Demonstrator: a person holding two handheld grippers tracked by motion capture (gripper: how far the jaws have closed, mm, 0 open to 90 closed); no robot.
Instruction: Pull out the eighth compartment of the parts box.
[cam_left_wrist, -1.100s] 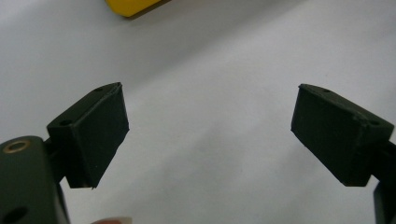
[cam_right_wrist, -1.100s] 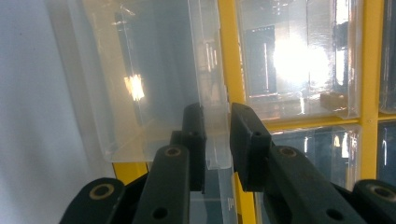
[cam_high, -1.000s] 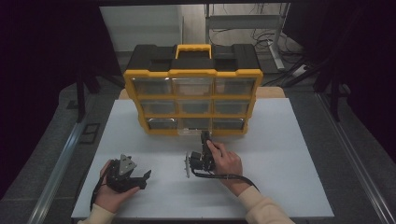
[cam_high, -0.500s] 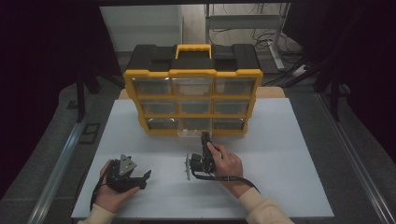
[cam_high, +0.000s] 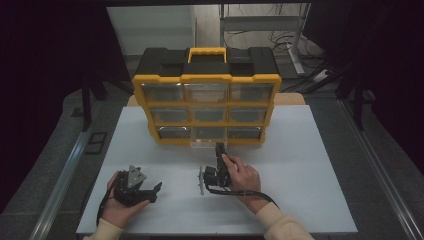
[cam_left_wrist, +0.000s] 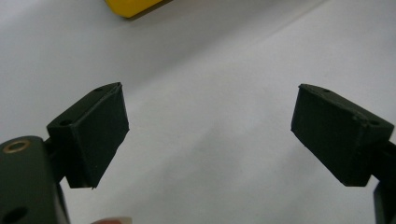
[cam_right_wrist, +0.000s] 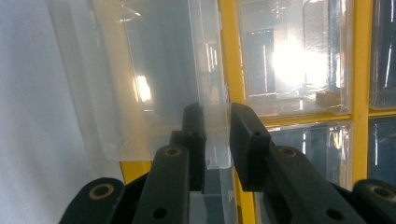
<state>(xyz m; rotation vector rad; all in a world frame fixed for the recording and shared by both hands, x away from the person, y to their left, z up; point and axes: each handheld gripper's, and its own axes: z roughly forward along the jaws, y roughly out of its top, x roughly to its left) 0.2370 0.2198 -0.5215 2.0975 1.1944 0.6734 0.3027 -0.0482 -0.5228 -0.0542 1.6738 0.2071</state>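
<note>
Drawer (cam_right_wrist: 140, 93) further out, R gripper (cam_right_wrist: 215, 140).

right tool (cam_high: 218, 148) at clear drawer (cam_high: 207, 143), yellow organizer (cam_high: 207, 110).

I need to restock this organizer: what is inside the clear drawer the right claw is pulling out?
The clear drawer, gripped by the right claw, looks empty through its walls; the part inside the yellow organizer is hidden.
</note>
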